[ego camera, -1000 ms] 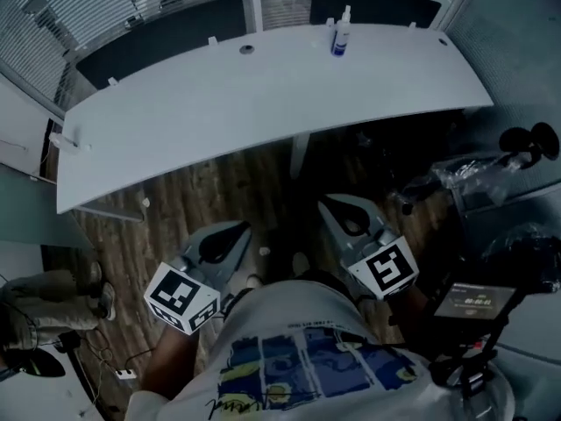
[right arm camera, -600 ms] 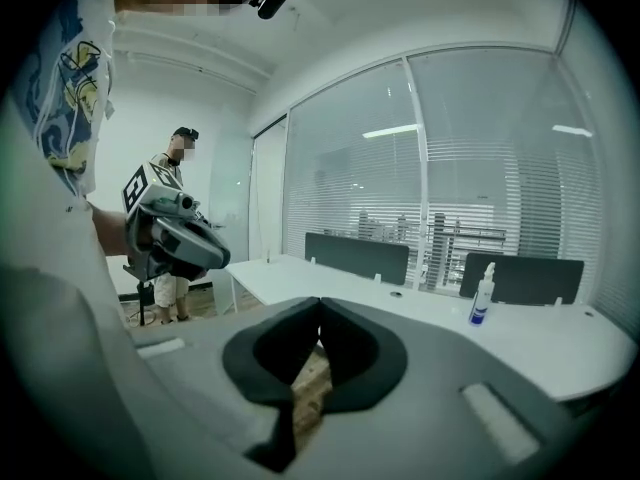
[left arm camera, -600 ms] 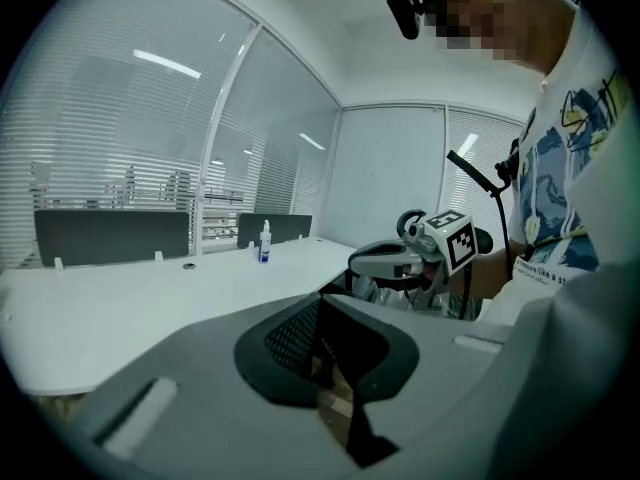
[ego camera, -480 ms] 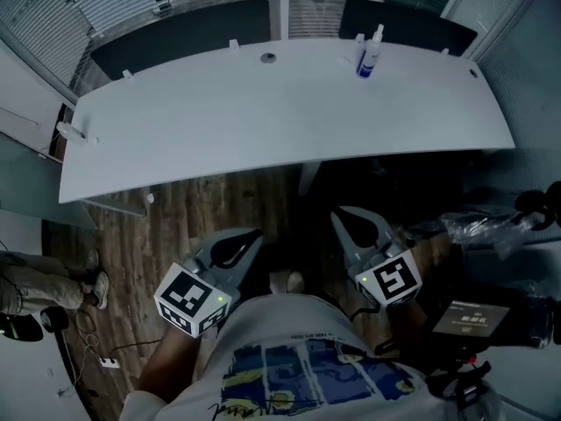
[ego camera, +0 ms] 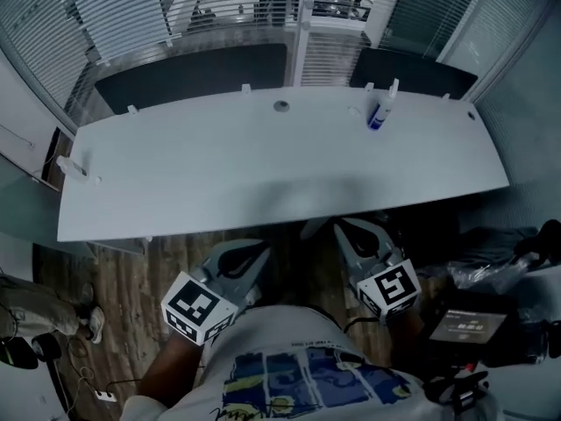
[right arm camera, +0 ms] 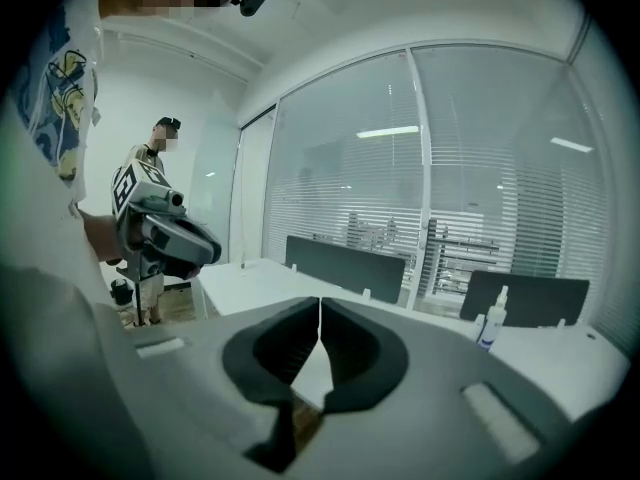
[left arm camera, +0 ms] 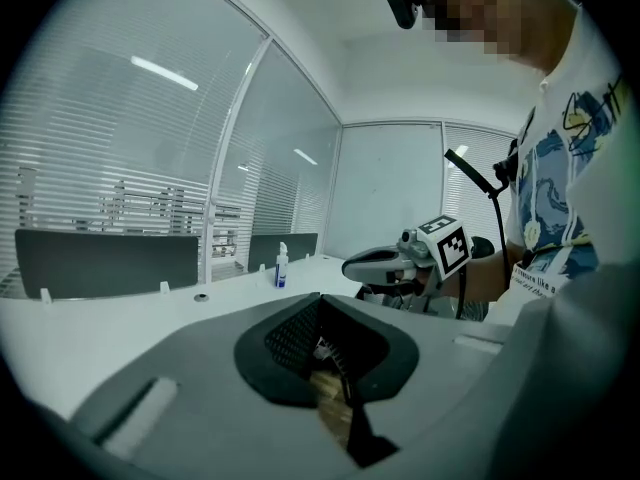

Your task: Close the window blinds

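The window blinds [ego camera: 79,24] hang behind the glass wall past the white desk [ego camera: 263,165], their slats partly open; they also show in the left gripper view [left arm camera: 100,168] and the right gripper view [right arm camera: 480,218]. My left gripper [ego camera: 263,251] is shut and empty, its tips just short of the desk's near edge. My right gripper [ego camera: 344,226] is shut and empty too, its tips at that same edge. Each gripper view shows its own jaws [left arm camera: 320,298] [right arm camera: 320,306] meeting with nothing between them. Both grippers are far from the blinds.
A spray bottle [ego camera: 379,112] stands on the desk's far right. Two dark partition panels [ego camera: 193,73] [ego camera: 412,73] line its far edge. Another person's legs [ego camera: 44,310] show at the lower left. A stand with a screen [ego camera: 469,321] is at my right.
Both grippers and I have moved forward towards the desk, from mid-floor to its near edge. More of the blinds has come into sight. Both jaws stay shut.
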Demonstrator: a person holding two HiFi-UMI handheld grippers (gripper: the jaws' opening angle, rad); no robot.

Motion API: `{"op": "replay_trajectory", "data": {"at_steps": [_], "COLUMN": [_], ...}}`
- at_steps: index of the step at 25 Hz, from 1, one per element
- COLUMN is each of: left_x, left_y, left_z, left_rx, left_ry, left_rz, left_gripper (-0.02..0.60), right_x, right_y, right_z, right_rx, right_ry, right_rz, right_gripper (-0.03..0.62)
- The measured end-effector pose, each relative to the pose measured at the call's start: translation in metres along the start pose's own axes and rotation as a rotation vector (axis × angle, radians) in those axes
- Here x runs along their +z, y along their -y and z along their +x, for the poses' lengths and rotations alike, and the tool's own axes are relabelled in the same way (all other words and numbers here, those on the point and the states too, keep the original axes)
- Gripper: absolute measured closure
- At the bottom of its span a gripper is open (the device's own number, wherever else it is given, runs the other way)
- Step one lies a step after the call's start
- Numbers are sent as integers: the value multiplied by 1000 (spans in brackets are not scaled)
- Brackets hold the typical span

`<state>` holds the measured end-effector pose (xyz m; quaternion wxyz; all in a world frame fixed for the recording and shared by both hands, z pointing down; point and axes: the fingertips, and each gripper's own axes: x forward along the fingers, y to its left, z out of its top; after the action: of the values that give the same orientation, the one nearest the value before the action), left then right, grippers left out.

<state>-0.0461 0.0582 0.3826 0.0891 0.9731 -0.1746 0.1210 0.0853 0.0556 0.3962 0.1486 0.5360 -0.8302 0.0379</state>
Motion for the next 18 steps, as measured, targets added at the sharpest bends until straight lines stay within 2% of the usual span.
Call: {"op": "replay_trajectory", "data": {"at_steps": [5,10,18], "left_x": [6,0,24], "left_y": [-45,-88,-137], "left_z": [-9,-7,21], "left_rx": [-4,19,121], "left_ry": [-4,3,25], "left_rz": [10,-28,-73], "left_gripper": [577,577,577], "right_x": [23,28,51], "right_y": [4,16,102], "right_z": [54,106,184], "right_rx": [-6,-1,-2], "right_ry": [9,-10,-16], "right_rz": [-24,-45,-74], "right_gripper": [588,588,576]}}
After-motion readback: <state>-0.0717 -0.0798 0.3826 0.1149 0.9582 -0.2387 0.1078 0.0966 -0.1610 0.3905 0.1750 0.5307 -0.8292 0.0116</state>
